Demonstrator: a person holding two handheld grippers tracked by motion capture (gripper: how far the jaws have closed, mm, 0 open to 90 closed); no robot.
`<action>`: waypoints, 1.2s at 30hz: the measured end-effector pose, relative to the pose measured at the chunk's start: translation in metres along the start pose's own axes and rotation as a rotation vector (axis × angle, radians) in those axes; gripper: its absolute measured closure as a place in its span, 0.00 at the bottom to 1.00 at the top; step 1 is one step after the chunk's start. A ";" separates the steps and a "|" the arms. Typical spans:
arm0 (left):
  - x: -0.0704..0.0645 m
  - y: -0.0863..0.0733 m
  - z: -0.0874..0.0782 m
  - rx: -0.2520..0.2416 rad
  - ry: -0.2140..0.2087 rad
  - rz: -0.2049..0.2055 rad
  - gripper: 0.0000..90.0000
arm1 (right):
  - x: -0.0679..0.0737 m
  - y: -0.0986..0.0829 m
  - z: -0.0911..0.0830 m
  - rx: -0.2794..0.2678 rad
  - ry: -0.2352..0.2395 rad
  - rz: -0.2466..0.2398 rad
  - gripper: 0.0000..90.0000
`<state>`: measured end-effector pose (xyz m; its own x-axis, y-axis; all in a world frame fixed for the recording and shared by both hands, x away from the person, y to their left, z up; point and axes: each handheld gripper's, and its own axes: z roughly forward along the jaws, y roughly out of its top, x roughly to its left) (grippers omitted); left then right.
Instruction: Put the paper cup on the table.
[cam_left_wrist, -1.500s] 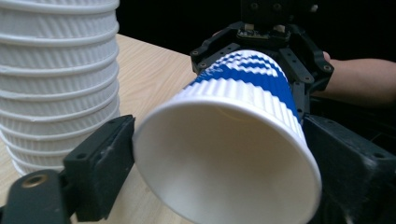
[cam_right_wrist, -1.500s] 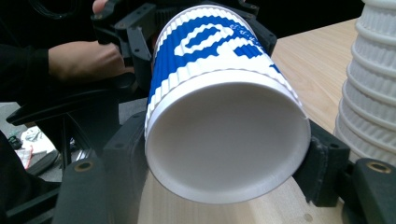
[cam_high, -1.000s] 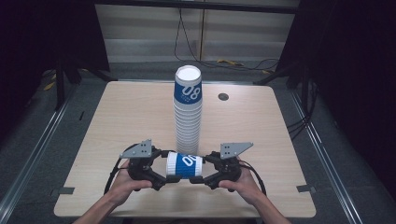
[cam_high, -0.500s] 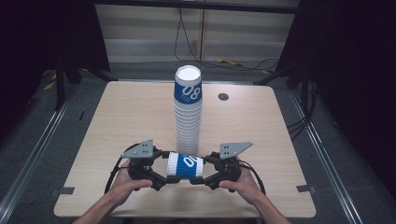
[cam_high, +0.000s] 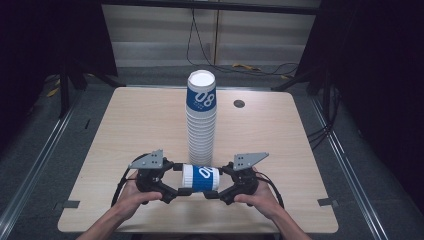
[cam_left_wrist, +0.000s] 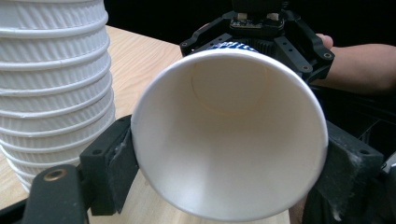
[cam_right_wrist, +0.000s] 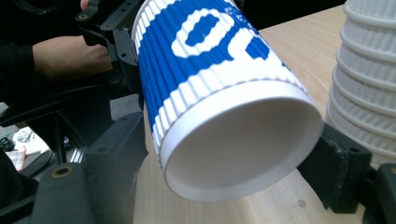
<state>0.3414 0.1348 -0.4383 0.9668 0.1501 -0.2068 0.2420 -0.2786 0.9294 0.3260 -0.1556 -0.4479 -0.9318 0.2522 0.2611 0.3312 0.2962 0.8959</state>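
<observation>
Sideways paper cup (cam_high: 200, 178), blue-and-white, ribbed

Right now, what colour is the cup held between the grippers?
The cup is blue with white lettering and a white ribbed band near its base; clearest in the right gripper view.

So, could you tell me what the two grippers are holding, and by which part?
One blue-and-white paper cup, lying sideways between them: the left gripper clamps its open rim, the right gripper clamps its base end.

Blue-white ribbed cup (cam_high: 200, 177) — sideways, aloft
</observation>
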 end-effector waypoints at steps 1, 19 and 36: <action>0.001 0.001 -0.001 -0.003 0.001 -0.006 0.20 | 0.000 0.000 0.000 0.004 -0.006 0.002 0.21; 0.001 0.002 -0.018 0.097 0.031 -0.083 0.20 | 0.005 -0.007 -0.019 0.054 -0.107 0.004 0.21; 0.019 0.000 -0.038 0.222 0.115 -0.181 0.20 | -0.020 -0.020 -0.053 0.063 -0.297 0.138 0.23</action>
<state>0.3564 0.1739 -0.4306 0.8936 0.3193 -0.3155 0.4342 -0.4362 0.7882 0.3302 -0.2152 -0.4519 -0.7966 0.5488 0.2536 0.4683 0.2949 0.8329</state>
